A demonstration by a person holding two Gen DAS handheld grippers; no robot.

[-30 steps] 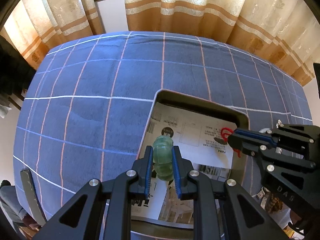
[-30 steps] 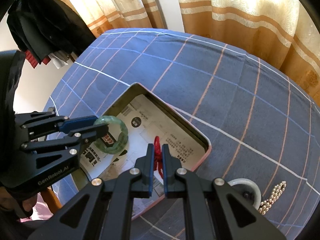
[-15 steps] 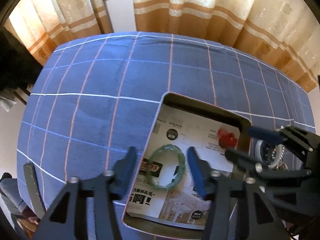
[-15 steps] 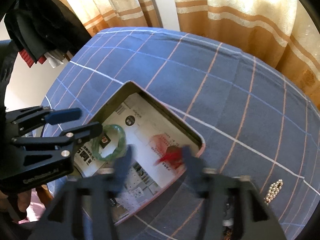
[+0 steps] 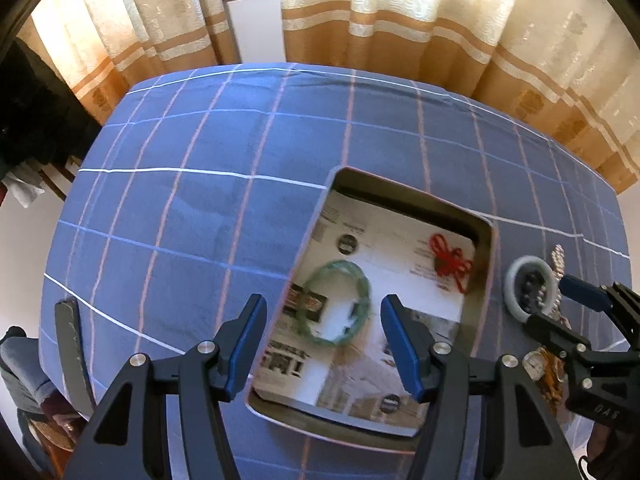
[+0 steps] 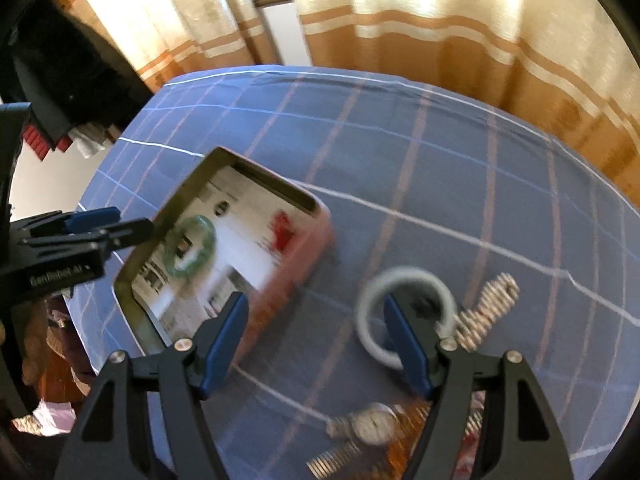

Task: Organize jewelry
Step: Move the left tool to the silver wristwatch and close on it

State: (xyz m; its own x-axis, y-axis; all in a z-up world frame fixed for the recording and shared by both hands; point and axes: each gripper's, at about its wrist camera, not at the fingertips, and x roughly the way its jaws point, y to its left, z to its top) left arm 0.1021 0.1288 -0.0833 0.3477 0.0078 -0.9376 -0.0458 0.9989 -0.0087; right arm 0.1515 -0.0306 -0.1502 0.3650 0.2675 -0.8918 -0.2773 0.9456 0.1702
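Left wrist view: the left gripper (image 5: 322,334) is released, its blue-padded jaws spread wide and grasping nothing. Between them, toward 12 o'clock, lies the green bangle (image 5: 336,307), flat on the printed paper lining (image 5: 384,248) inside the tin box (image 5: 482,280). The red knotted cord (image 5: 450,258) rests on the same lining at about 1 o'clock from the bangle, near the far right corner of the box and apart from the bangle. The box sits on a blue checked tablecloth (image 5: 200,216). Outside the box, just beside its right wall at 3 o'clock, a pale ring bangle (image 5: 514,276) lies on the cloth with a dark bead string (image 5: 530,288) inside its opening and a silver bead chain (image 5: 557,264) at its right edge. The right gripper (image 5: 560,308) enters from 4 o'clock, fingers apart, close to the pale ring.

Right wrist view (motion-blurred): the right gripper (image 6: 316,340) is likewise released and holds nothing. The pale ring bangle (image 6: 370,332) lies on the cloth partly behind the right finger (image 6: 404,344), with the silver bead chain (image 6: 486,312) at 3 o'clock of it. A wristwatch (image 6: 372,426) lies at 6 o'clock, near the lower edge. The tin box (image 6: 292,256) stands at 10 o'clock, containing the green bangle (image 6: 190,250) and red cord (image 6: 282,230). The left gripper (image 6: 116,226) reaches in from 9 o'clock at the box rim. Striped curtains (image 6: 400,20) hang behind the table.
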